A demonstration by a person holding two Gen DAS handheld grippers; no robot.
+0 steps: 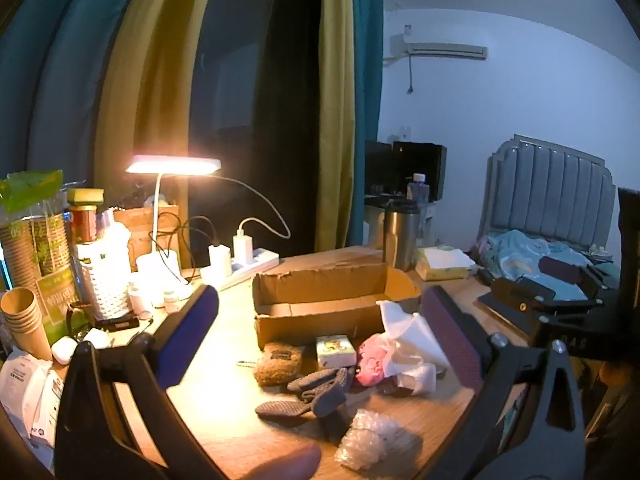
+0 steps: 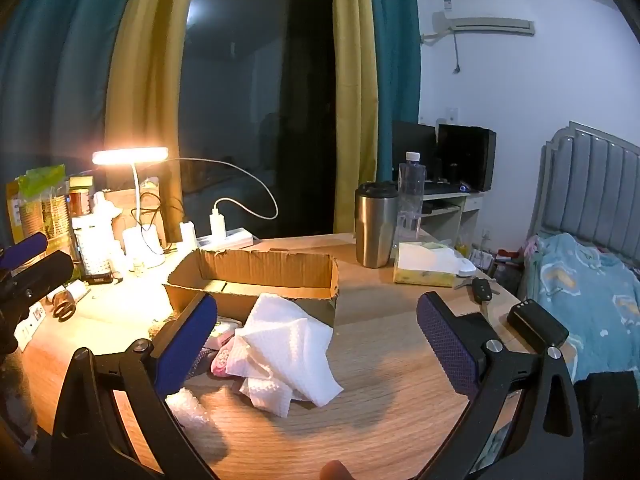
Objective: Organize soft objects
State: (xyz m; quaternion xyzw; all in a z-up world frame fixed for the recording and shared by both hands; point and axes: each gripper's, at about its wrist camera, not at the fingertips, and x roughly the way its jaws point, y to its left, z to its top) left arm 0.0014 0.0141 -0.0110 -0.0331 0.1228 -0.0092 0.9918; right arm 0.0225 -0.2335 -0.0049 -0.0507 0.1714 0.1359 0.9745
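On a lamp-lit wooden worktop [image 2: 380,344], both grippers hang w/ jaws spread wide, holding nothing: left gripper [image 1: 320,320] above the clutter, right gripper [image 2: 316,328] over the white cloth.

Soft items, counted, all lying in front of 1 open brown cardboard box [image 1: 320,300], none inside as far as can be seen:
- 1 crumpled white waffle-texture cloth [image 2: 288,352], leaning against the box's front wall, partly covering 1 pink fabric bundle [image 1: 370,362].
- 1 tan fuzzy pouch [image 1: 278,362], left of the bundle.
- 1 small square packet w/ printed pattern [image 1: 336,350], betw. pouch and bundle, touching the box front.
- Grey knitted socks [image 1: 316,392], approx. 2 or 3 pieces overlapping; exact no. can't be told.
- 1 wad of clear bubble wrap [image 1: 374,440], nearest the camera.

Elsewhere on the worktop: 1 lit white desk lamp [image 1: 172,166], 1 white power strip [image 1: 244,266] w/ 2 chargers plugged in, 1 steel travel tumbler [image 2: 374,226], 1 clear plastic bottle [image 2: 410,196], 1 yellow tissue pack [image 2: 430,266], 1 black car key [image 2: 482,290]. Stack of paper cups [image 1: 24,320] at far left.
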